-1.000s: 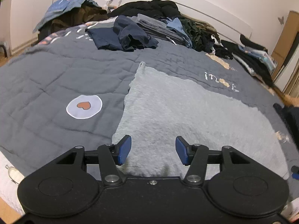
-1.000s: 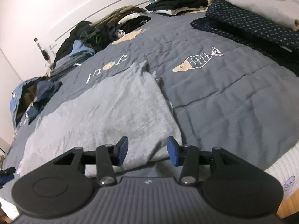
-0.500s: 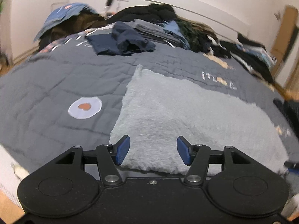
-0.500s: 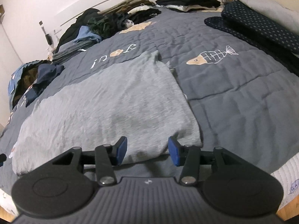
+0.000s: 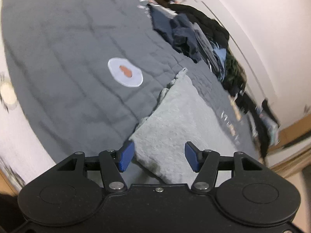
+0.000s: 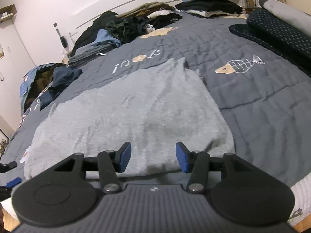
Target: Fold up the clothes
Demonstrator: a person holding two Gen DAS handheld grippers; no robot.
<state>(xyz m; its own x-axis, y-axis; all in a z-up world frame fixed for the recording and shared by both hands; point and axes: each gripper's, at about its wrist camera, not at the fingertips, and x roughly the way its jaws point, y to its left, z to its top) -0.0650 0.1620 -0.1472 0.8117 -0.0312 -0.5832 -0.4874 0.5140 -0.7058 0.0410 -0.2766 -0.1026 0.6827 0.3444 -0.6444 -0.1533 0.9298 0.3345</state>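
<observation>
A light grey garment (image 6: 136, 112) lies spread flat on the grey quilt (image 6: 262, 104) of a bed. In the left wrist view the same garment (image 5: 180, 124) shows its near left corner. My left gripper (image 5: 159, 158) is open, tilted, with that corner's edge between its blue pads, not gripped. My right gripper (image 6: 153, 158) is open over the garment's near hem, toward its right corner. The left gripper's tip (image 6: 11, 182) shows at the far left of the right wrist view.
Piles of unfolded clothes (image 6: 108, 35) line the headboard side of the bed, also in the left wrist view (image 5: 196, 38). Folded stacks (image 6: 210, 3) and a dotted navy bedding roll (image 6: 278, 33) sit at the right. The quilt (image 5: 68, 58) has a white heart patch (image 5: 125, 74).
My left gripper has swung and tilted to the garment's near left corner, with motion blur. My right gripper pulled back slightly toward the near hem. Both stay open.
</observation>
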